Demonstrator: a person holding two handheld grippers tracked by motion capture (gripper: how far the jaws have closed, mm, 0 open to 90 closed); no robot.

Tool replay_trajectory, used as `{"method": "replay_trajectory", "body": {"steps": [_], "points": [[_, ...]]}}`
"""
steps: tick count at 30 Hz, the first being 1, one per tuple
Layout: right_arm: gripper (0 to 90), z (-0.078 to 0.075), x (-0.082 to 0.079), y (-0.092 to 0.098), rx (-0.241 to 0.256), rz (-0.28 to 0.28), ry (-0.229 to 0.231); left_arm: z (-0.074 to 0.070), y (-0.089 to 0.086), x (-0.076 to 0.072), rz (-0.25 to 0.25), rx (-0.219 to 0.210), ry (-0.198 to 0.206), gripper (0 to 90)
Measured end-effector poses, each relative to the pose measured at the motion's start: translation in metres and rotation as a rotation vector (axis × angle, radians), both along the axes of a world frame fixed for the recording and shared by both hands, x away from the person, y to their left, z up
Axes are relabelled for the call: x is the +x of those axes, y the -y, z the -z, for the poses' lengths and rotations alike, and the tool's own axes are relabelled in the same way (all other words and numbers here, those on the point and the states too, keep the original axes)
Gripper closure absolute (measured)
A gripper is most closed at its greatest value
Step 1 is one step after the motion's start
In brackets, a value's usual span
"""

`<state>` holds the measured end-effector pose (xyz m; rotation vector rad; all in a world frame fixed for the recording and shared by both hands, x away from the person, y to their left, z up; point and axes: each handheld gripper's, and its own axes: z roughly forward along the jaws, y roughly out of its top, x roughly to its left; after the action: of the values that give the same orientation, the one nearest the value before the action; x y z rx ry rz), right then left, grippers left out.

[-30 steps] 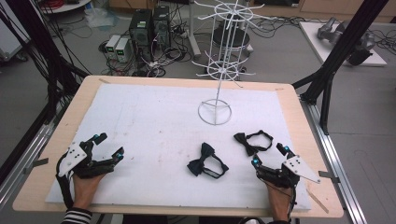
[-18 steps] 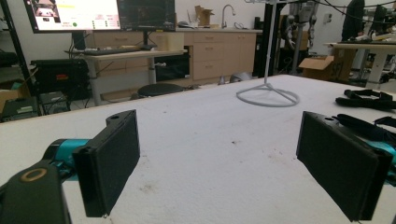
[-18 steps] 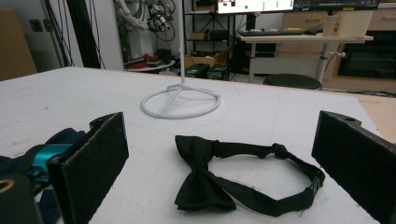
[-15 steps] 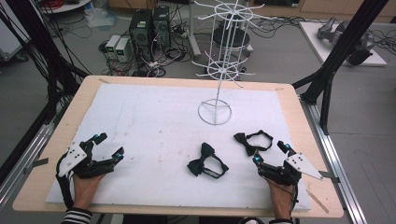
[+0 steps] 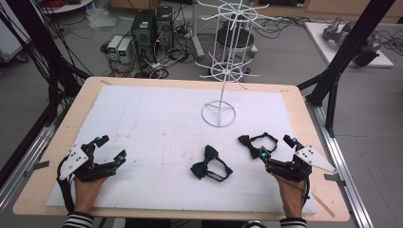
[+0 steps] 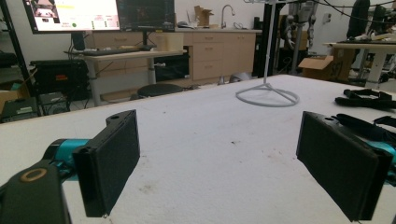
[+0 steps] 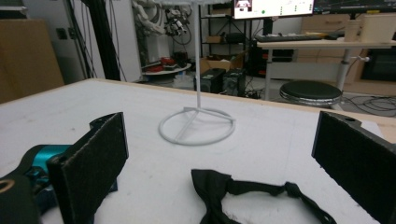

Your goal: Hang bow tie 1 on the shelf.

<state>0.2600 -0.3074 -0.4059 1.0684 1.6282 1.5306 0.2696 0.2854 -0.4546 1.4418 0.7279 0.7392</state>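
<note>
White foam mat (image 5: 157, 118), both grippers spread wide: I'd ease my right gripper (image 5: 276, 151) low onto the bow tie (image 5: 259, 141) knot (not its strap) w/ jaws level.

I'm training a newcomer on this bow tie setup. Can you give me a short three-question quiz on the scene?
1. How many bow ties lie on the white mat?
2. True or false: the right tool is shut on a bow tie.
3. Which bow tie lies closer to the right tool: A) the right bow tie, B) the middle bow tie?

Key: 1. Two. 2. False; its jaws stand open, with the right bow tie just ahead. 3. A.
</note>
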Motion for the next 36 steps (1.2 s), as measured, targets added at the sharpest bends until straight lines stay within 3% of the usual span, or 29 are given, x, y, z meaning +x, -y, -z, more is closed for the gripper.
{"method": "replay_trajectory", "body": {"steps": [7,15,23,30,36], "points": [[2.7,-0.022,0.007,0.001,0.005,-0.044,0.000,0.000,0.000,0.000,-0.001,0.001,0.001,13.8],[2.7,-0.038,0.015,-0.008,-0.080,-0.126,-0.007,0.000,0.000,0.000,0.000,-0.001,0.001,13.8],[2.7,-0.052,0.028,-0.018,-0.108,-0.200,-0.026,0.000,0.000,0.000,0.002,-0.002,0.000,13.8],[2.7,-0.062,0.041,-0.029,-0.127,-0.265,-0.088,0.000,0.000,0.000,0.003,0.000,0.001,13.8],[2.8,-0.069,0.051,-0.044,-0.205,-0.379,-0.121,0.000,0.000,0.000,0.003,-0.002,-0.001,13.8]]}}
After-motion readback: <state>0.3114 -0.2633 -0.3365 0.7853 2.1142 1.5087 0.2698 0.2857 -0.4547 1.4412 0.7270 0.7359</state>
